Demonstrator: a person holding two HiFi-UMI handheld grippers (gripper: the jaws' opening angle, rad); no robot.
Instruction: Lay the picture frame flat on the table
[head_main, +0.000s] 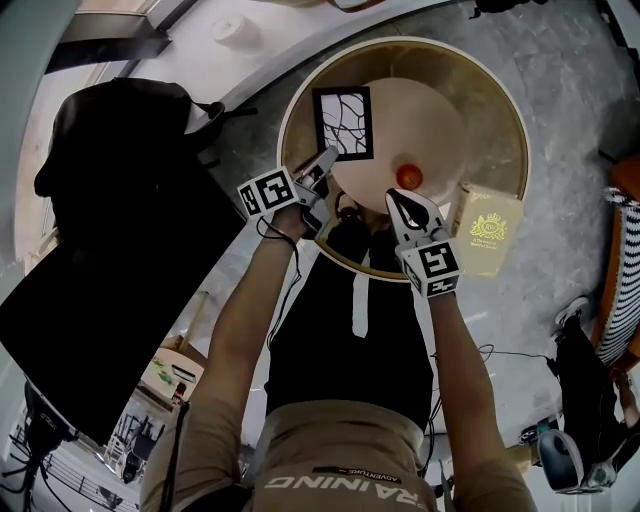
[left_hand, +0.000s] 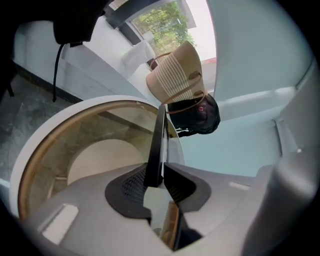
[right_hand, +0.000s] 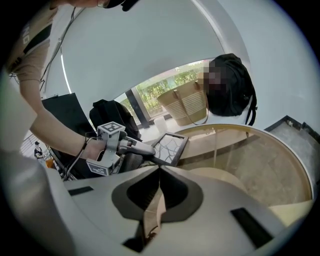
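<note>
The picture frame (head_main: 342, 123) is black with a white branching pattern and sits over the left part of the round glass table (head_main: 290, 100). My left gripper (head_main: 325, 160) is shut on its near corner. In the left gripper view the frame (left_hand: 159, 140) stands edge-on between the pads of that gripper (left_hand: 156, 177). From the right gripper view the frame (right_hand: 171, 148) looks tilted and lifted off the glass, with the left gripper (right_hand: 152, 157) on its corner. My right gripper (head_main: 400, 200) hovers near the table's front edge, and its jaws (right_hand: 160, 172) are shut on nothing.
A small red round thing (head_main: 408, 176) lies on the table just beyond the right gripper. A cream book (head_main: 487, 230) rests at the front right rim. A straw bag (left_hand: 176, 77) and a black bag (left_hand: 200, 112) stand behind the table, and a black backpack (head_main: 120, 150) lies at the left.
</note>
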